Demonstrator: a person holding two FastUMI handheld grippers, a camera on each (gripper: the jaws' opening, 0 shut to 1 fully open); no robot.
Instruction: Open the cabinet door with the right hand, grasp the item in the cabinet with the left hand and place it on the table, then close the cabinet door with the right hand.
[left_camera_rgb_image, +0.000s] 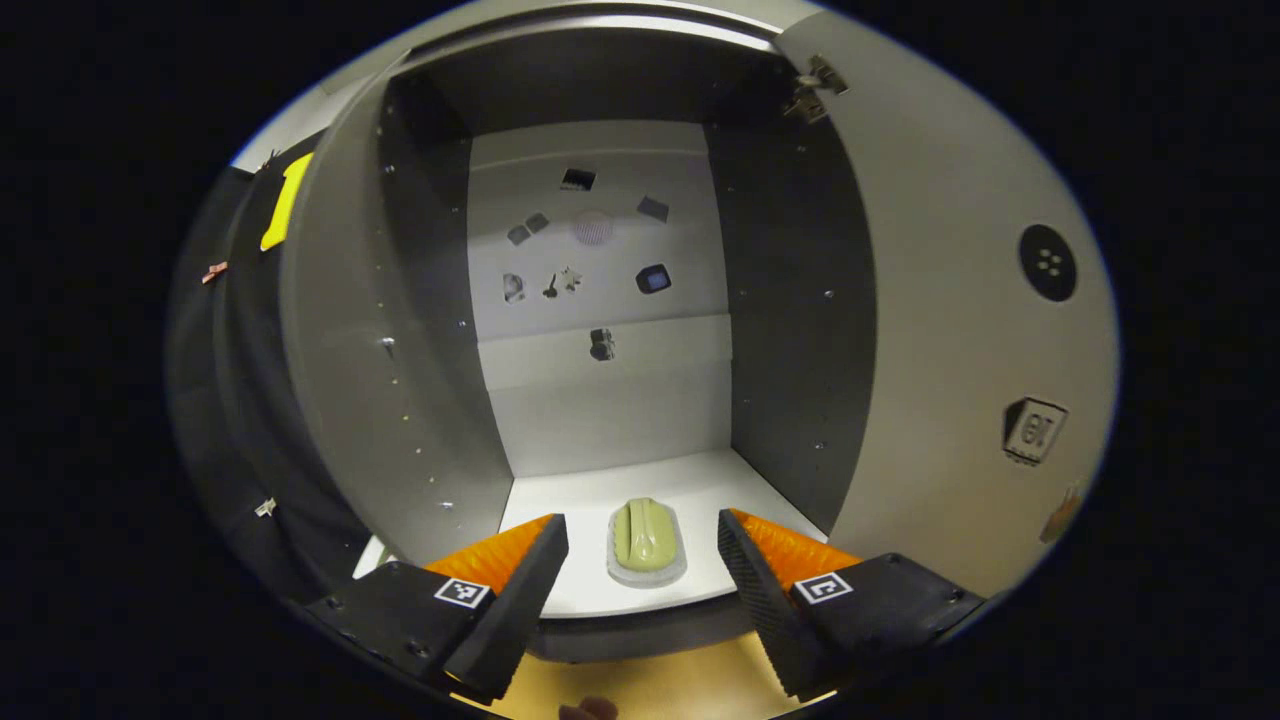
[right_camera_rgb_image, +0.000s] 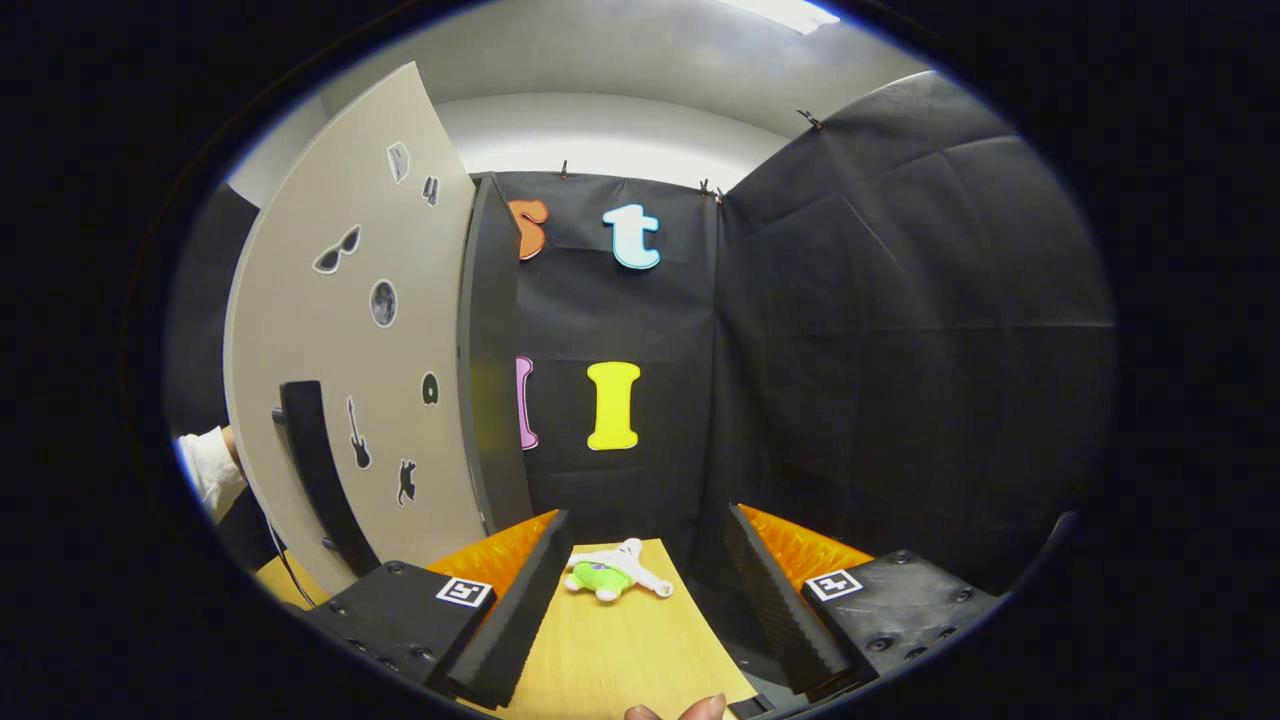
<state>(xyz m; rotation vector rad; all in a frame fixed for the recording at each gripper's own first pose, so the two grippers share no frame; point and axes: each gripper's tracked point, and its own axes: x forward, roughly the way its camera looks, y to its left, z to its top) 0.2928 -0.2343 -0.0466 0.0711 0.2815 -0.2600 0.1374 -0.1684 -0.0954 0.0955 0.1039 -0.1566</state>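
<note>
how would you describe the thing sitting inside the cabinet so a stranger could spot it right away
Look into the open grey cabinet, down to its white bottom shelf. Near the shelf's front edge, straight ahead between the left gripper's open fingers, lies a small pale green oblong item on a clear tray. It is the lone loose object there; everything above is flat stickers on the back panel.

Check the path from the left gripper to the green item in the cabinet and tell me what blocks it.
Nothing visible blocks it. The cabinet door is swung open to the side, and the green item in its clear tray lies alone on the cabinet floor, straight ahead between the open fingers of the left gripper.
</note>
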